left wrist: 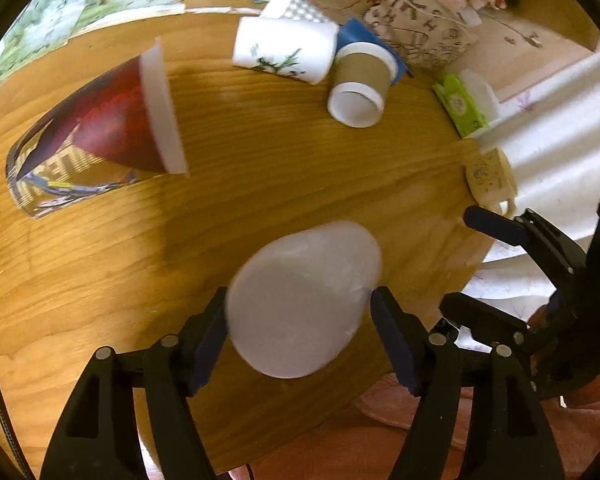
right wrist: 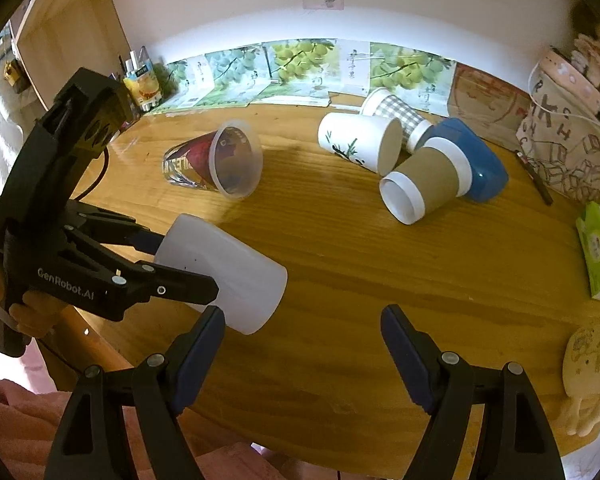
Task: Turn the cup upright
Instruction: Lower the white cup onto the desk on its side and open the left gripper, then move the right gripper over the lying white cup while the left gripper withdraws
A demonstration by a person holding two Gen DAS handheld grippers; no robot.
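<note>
A frosted white plastic cup [left wrist: 304, 300] is held between the fingers of my left gripper [left wrist: 300, 320], tilted above the wooden table [left wrist: 260, 184]. In the right wrist view the same cup [right wrist: 224, 272] leans on its side in the left gripper [right wrist: 176, 268], its mouth pointing right. My right gripper [right wrist: 304, 344] is open and empty over the table's near edge, to the right of the cup. It also shows at the right of the left wrist view [left wrist: 456, 260], open.
Several other cups lie on their sides: a clear cup with red print [right wrist: 216, 160], a white cup with leaves [right wrist: 360, 142], a checked cup [right wrist: 396, 114], a brown-sleeved cup [right wrist: 424, 186] and a blue one [right wrist: 476, 164]. A green tissue pack [right wrist: 598, 256] lies right.
</note>
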